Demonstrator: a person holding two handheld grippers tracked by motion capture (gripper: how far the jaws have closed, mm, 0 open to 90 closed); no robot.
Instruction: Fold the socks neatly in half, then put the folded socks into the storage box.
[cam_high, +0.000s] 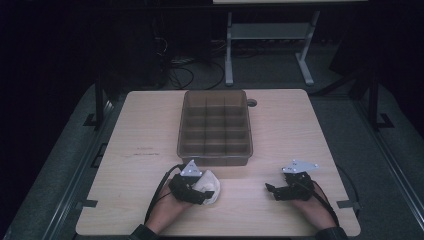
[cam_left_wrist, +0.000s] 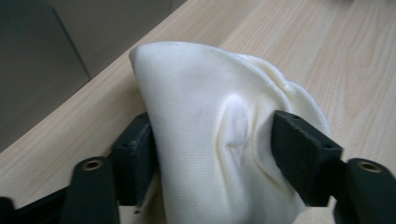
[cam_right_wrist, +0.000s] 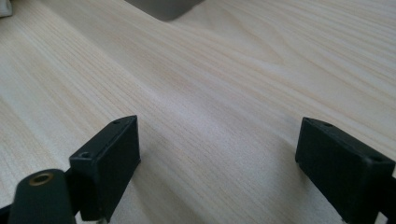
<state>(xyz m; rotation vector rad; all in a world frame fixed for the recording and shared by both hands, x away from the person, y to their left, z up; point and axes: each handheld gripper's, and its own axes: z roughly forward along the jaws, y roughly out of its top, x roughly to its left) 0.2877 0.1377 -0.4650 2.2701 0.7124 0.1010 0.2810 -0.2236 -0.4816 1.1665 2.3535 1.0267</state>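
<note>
A soft white cloth bundle (cam_high: 210, 184) lies near the front of the wooden table (cam_high: 140, 130), left of centre. My left gripper (cam_high: 203, 194) lies low against it, and in the left gripper view its two black jaws press into the white cloth (cam_left_wrist: 205, 116) from both sides and dent it, so my left gripper (cam_left_wrist: 212, 154) is shut on it. My right gripper (cam_high: 270, 190) rests on the table at the front right and points left. It (cam_right_wrist: 217, 158) stands open over bare wood with nothing between its jaws.
A brown see-through tray (cam_high: 181, 135) divided into several compartments stands at mid-table, just behind the cloth; its corner (cam_right_wrist: 163, 7) shows ahead of the right gripper. Dark floor, a cable tangle (cam_high: 175, 75) and a grey table frame (cam_high: 270, 35) lie beyond the far edge.
</note>
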